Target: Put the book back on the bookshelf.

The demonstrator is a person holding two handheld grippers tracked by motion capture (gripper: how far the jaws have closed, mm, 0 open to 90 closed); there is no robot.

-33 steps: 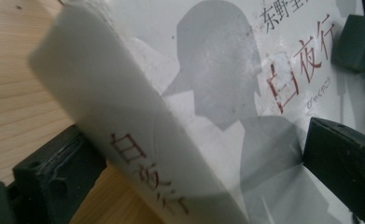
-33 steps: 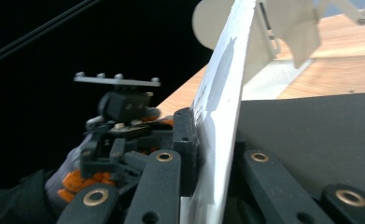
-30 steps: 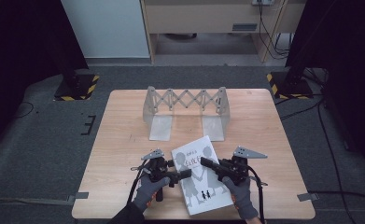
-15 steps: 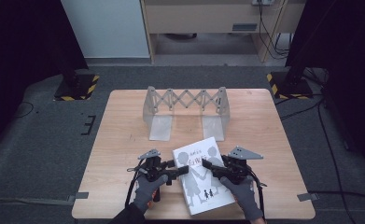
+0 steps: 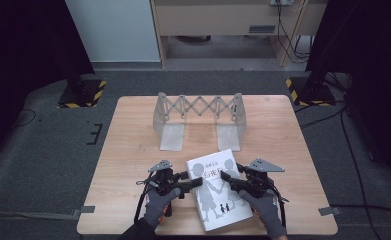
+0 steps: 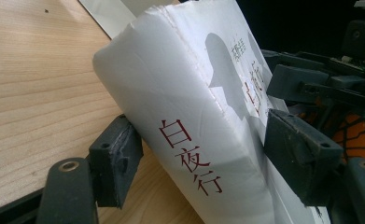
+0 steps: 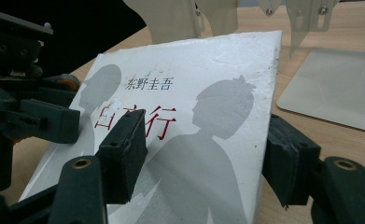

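Holding the white book [image 5: 217, 192] near the table's [image 5: 133, 150] front edge, the left gripper [image 5: 195, 182] has just been closing on its spine while the right gripper's [image 5: 226, 176] jaws, just opening, straddle its far edge, so lift slowly and keep it level.

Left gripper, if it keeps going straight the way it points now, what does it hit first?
The book. The left gripper points at its spine edge, which already sits between the jaws; they have just been closing. Beyond the book, the right gripper faces it from the other side, though depth is hard to judge.
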